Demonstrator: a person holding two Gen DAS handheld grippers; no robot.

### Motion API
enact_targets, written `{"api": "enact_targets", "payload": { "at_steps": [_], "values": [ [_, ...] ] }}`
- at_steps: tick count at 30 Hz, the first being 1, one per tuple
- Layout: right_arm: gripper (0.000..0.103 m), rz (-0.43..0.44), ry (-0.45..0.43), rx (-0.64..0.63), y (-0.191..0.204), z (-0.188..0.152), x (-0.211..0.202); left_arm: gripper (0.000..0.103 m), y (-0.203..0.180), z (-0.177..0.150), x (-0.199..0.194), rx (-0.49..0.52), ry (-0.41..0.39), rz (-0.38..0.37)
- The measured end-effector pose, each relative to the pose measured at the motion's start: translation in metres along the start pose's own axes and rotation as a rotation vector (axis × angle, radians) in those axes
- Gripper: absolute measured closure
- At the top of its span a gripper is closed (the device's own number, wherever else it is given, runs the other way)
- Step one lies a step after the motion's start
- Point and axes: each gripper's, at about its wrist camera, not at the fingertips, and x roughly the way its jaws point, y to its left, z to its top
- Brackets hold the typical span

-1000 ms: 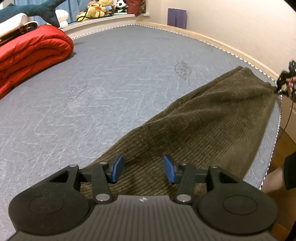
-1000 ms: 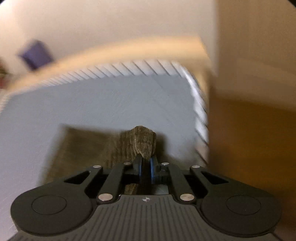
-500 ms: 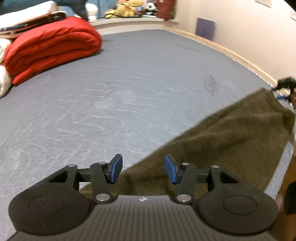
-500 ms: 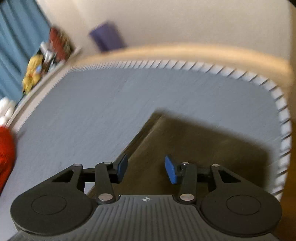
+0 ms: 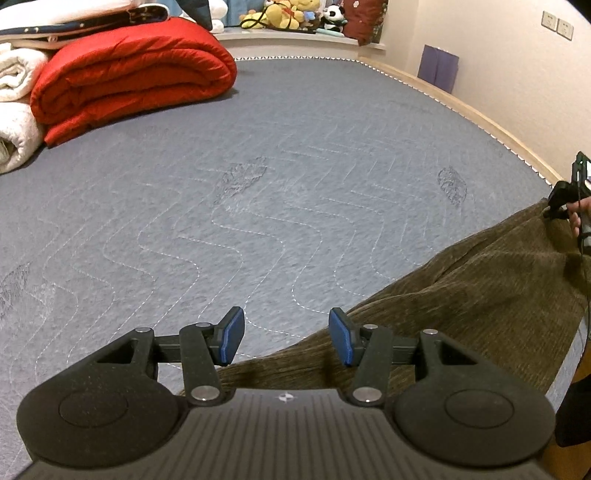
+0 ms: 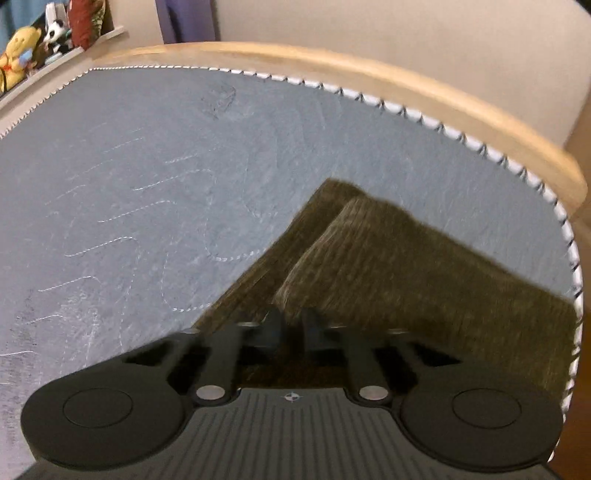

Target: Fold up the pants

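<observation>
Olive-brown corduroy pants (image 5: 480,295), left wrist view: lying on the grey quilted mattress (image 5: 258,184), lower right of frame, running toward the right edge. Left gripper (image 5: 286,339): blue-padded fingers (image 5: 232,334) spread, nothing pinched; the pants' edge lies below and between them. Right gripper (image 5: 569,199), far right edge, at the pants' far end. Red folded quilt (image 5: 129,74), upper left; white blanket (image 5: 14,110) beside it; stuffed toys (image 5: 288,16) on the ledge, top centre.

Right wrist view, blurred: pants (image 6: 406,266) in lower right by the mattress (image 6: 147,166) corner. Right gripper (image 6: 293,328): fingers pressed together, pinching a raised fold of the pants. Wooden bed frame (image 6: 369,74) curves along the top.
</observation>
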Motion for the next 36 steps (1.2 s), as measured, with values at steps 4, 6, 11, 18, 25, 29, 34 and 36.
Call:
{"api": "enact_targets", "payload": {
  "at_steps": [4, 6, 11, 18, 25, 29, 34, 36],
  "values": [
    [0.102, 0.090, -0.130, 0.159, -0.018, 0.031, -0.022, 0.047, 0.006, 0.001, 0.003, -0.017, 0.005, -0.014],
    [0.102, 0.127, -0.152, 0.205, -0.025, 0.036, -0.021, 0.047, 0.005, 0.001, 0.006, -0.006, 0.011, -0.024],
    [0.093, 0.108, -0.064, 0.234, -0.019, 0.020, 0.003, 0.047, 0.005, 0.001, 0.014, 0.006, 0.030, -0.036],
    [0.046, 0.065, -0.213, 0.103, 0.008, 0.013, -0.039, 0.070, 0.043, -0.013, 0.015, -0.031, 0.103, -0.007],
    [0.041, 0.215, -0.267, -0.022, 0.028, 0.012, -0.085, 0.043, 0.130, -0.063, 0.004, -0.200, 0.216, 0.189],
    [0.036, 0.281, -0.268, -0.074, 0.032, 0.012, -0.107, 0.042, 0.139, -0.060, -0.027, -0.332, 0.127, 0.167],
    [0.034, 0.344, -0.271, -0.090, 0.036, 0.002, -0.134, 0.017, 0.145, -0.076, -0.017, -0.535, 0.207, 0.120],
    [0.034, 0.370, -0.265, -0.079, 0.034, -0.001, -0.144, 0.019, 0.151, -0.088, -0.010, -0.625, 0.233, 0.054]
  ]
}}
